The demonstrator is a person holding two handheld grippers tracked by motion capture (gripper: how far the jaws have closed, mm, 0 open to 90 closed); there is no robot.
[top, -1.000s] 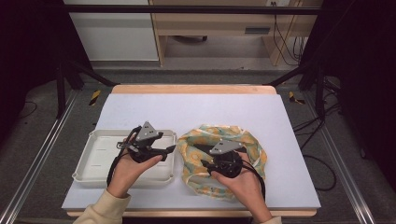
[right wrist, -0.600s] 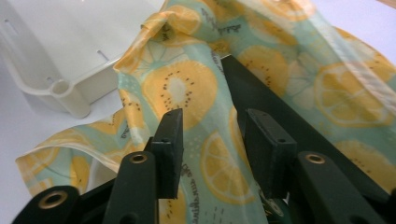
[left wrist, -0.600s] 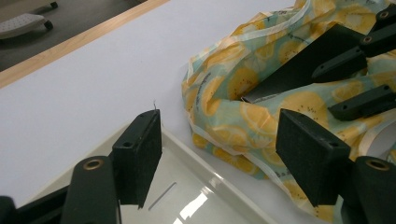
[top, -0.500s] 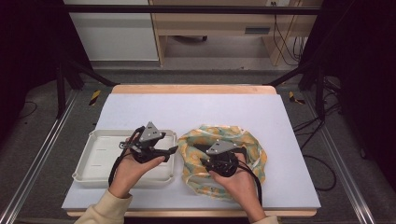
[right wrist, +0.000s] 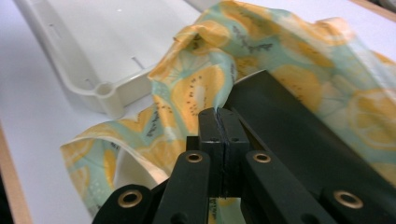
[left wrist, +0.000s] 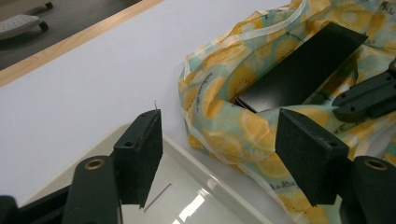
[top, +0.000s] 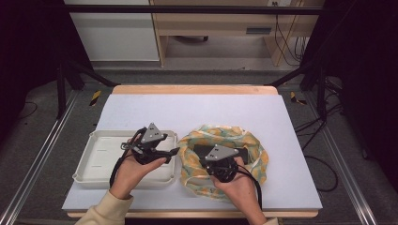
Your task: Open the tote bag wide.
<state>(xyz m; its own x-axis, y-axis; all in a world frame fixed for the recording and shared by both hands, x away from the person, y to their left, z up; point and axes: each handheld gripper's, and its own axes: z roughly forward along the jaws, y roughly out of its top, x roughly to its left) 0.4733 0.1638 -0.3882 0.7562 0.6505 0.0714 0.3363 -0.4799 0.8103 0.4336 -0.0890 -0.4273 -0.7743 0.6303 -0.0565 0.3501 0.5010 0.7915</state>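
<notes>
A lemon-print cloth bag (top: 224, 161) lies crumpled on the white table (top: 197, 110), right of a white plastic tray (top: 101, 157), with a flat black box (top: 220, 152) resting in its mouth. The right gripper (right wrist: 218, 122), its jaws having just been closing, is clenched on the bag's near rim beside the box. The left gripper (top: 174, 151) hovers over the tray's right edge, jaws spread and holding nothing. The table's far half offers open room.

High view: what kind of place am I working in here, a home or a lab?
Most likely a lab recording station: a white-topped table framed by black struts, loose cables on the floor behind, and plain wooden furniture beyond. Nothing homelike in view.
</notes>
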